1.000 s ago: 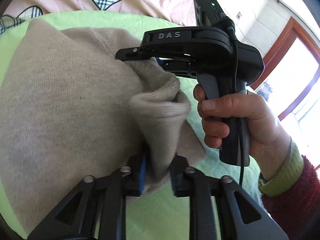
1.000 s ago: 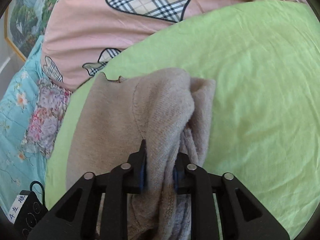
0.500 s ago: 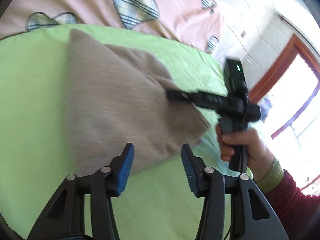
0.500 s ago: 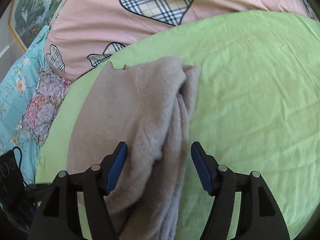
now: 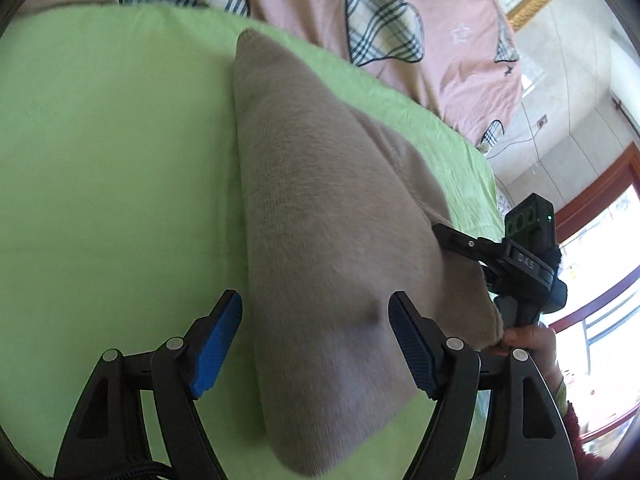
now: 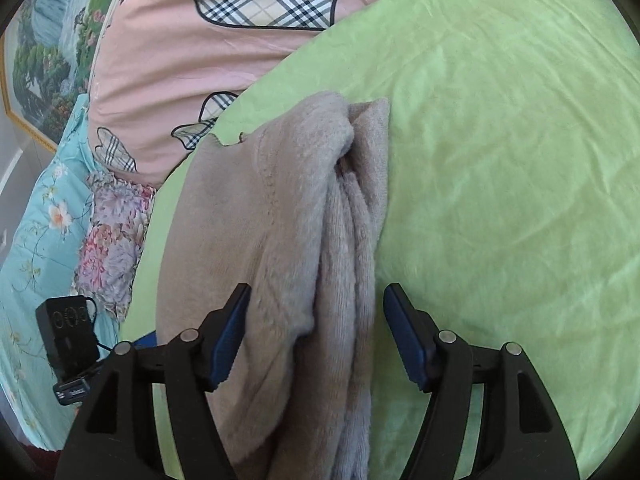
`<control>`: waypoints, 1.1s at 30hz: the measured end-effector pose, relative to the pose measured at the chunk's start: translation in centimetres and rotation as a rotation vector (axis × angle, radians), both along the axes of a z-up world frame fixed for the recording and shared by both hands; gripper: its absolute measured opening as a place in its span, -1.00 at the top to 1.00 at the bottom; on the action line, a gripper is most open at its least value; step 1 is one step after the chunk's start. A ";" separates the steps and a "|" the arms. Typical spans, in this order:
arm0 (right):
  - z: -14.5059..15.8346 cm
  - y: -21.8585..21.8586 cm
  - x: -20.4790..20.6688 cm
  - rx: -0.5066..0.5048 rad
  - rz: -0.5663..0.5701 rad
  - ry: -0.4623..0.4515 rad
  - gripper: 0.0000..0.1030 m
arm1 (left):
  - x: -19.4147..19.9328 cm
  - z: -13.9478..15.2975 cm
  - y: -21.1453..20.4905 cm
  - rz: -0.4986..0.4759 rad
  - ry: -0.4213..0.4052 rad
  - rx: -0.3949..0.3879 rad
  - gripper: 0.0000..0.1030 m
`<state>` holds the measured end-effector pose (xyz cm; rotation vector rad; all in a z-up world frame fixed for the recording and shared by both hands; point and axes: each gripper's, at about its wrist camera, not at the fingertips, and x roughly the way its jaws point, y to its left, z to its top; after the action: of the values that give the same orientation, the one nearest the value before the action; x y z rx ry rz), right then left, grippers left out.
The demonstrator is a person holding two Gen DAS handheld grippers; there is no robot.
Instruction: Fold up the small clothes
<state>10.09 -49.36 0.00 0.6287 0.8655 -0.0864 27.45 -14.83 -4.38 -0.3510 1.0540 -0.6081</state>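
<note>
A beige knit sweater [image 5: 328, 240] lies folded in a long bundle on the green sheet [image 5: 120, 160]. My left gripper [image 5: 314, 304] hovers over its near end with the jaws opening; the blue pads stand clear of the cloth on both sides. In the right wrist view the sweater [image 6: 288, 220] shows its bunched folded edge running down between the fingers of my right gripper [image 6: 318, 294], which is open, pads not pressing. The right gripper [image 5: 520, 264] also shows at the sweater's right edge, held by a hand [image 5: 528, 340].
A pink quilt with plaid hearts [image 5: 300, 8] lies along the far side of the sheet. Floral blue bedding [image 6: 40, 220] lies to the left. A wood-framed window [image 5: 600, 260] is at the right. The green sheet [image 6: 500, 160] stretches wide to the sweater's right.
Both grippers let go of the sweater and opened. The left one swung sideways and back, so the sweater now lies long in front of it. The right one drew back slightly.
</note>
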 end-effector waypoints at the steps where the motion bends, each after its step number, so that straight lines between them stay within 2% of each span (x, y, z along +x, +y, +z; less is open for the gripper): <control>1: -0.2 0.0 0.4 0.017 0.005 0.005 -0.33 | 1.1 -0.9 -0.1 0.001 0.039 -0.018 -0.47; 4: -0.9 0.3 1.3 0.042 0.029 0.020 -0.32 | 2.7 -2.7 -0.1 0.002 0.088 -0.098 -0.43; 5: -1.0 0.6 1.5 0.044 0.044 0.024 -0.24 | 3.1 -3.0 -0.1 0.002 0.089 -0.126 -0.35; 6: -1.1 0.9 1.7 0.048 0.056 0.028 -0.14 | 3.4 -3.4 0.0 0.001 0.103 -0.147 -0.17; 7: -1.2 1.1 1.9 0.053 0.065 0.032 0.02 | 3.5 -3.6 0.1 0.010 0.111 -0.157 -0.06; 8: -1.1 1.5 1.9 0.035 0.069 0.032 0.10 | 3.5 -3.6 0.1 0.015 0.106 -0.165 0.00; 10: -0.3 2.6 1.8 -0.009 0.087 0.023 0.24 | 2.6 -2.8 0.6 0.014 0.070 -0.155 0.18; 12: 0.5 3.6 1.6 -0.029 0.096 0.005 0.30 | 1.2 -1.6 1.5 0.014 0.046 -0.157 0.22; 17: 1.7 9.3 0.4 -0.036 0.184 -0.049 0.33 | -4.1 2.1 6.3 0.035 -0.036 -0.136 0.24; 22: 0.5 15.5 -0.9 0.007 0.283 -0.102 0.33 | -11.3 4.2 11.6 0.053 -0.099 -0.065 0.24; 25: -1.1 18.5 -1.7 0.033 0.339 -0.102 0.33 | -14.3 3.6 13.6 0.060 -0.079 -0.036 0.24; 28: -3.2 20.2 -2.2 0.047 0.353 -0.059 0.34 | -15.9 0.9 14.8 0.074 -0.019 -0.019 0.23; 29: -3.8 20.5 -2.5 0.046 0.346 -0.046 0.33 | -16.2 0.1 15.2 0.077 -0.002 -0.029 0.22; 31: -4.3 20.3 -3.0 0.052 0.327 -0.038 0.30 | -16.2 -1.2 15.8 0.100 0.029 -0.070 0.06; 33: -4.6 19.9 -3.2 0.068 0.304 -0.019 0.14 | -15.6 -1.6 16.0 0.120 0.061 -0.122 -0.01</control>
<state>6.91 -29.44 -4.56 0.5542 0.9393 0.2241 11.84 1.19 -5.96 -0.5388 1.0486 -0.5587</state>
